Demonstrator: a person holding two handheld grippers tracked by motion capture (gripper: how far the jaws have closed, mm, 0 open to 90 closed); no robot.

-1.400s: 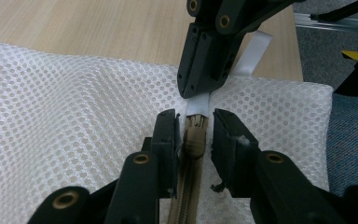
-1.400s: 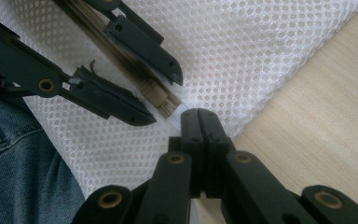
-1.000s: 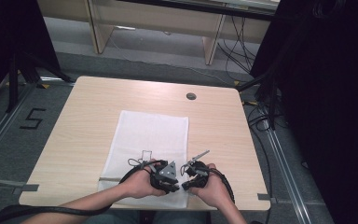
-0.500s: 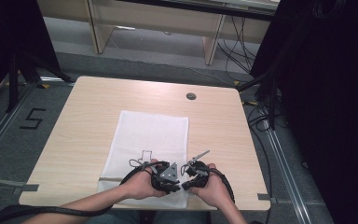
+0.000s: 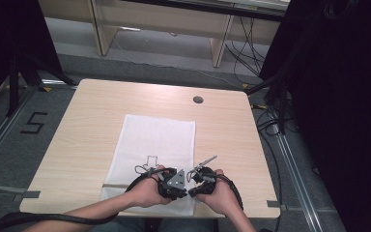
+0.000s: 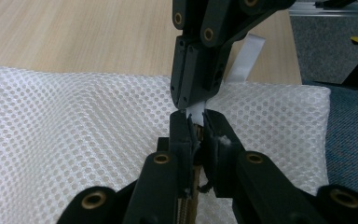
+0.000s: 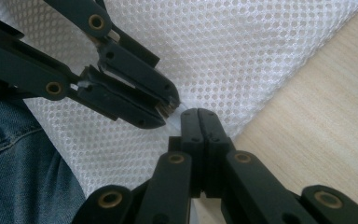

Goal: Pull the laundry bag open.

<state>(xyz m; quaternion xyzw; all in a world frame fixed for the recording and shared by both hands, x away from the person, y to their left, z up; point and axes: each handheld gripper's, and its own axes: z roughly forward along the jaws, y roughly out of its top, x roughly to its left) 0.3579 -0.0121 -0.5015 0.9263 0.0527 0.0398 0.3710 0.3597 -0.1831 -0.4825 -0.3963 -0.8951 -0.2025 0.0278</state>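
A white mesh bag [image 5: 155, 150] is spread flat on the wooden table [image 5: 87, 121], reaching from the table's middle to its near edge, where the bag's near end hangs slightly past that edge in front of the person. A small black outline is seen on the mesh toward the near end of the bag.

At the near end of the bag, a zipper with a white tab [image 6: 196, 112] is seen in the left gripper view. The tab is clamped by the left gripper [image 6: 196, 122], whose jaws have just been closing and are now pressed together on it, with brass zipper teeth visible below, between its arms. The same strip of white tab is pinched from the opposite side by the right gripper [image 7: 199, 113], whose jaws are pressed tightly together; in the left gripper view a white ribbon is seen running up behind it. The two gripper tips are set almost touching, directly above the bag's near end.

In the high view, the left gripper [image 5: 170, 180] and the right gripper [image 5: 199, 178] are held close together over the bag's near edge, each by one hand, with cables looped back from them. Blue denim is seen beside the bag's near edge in the right gripper view.
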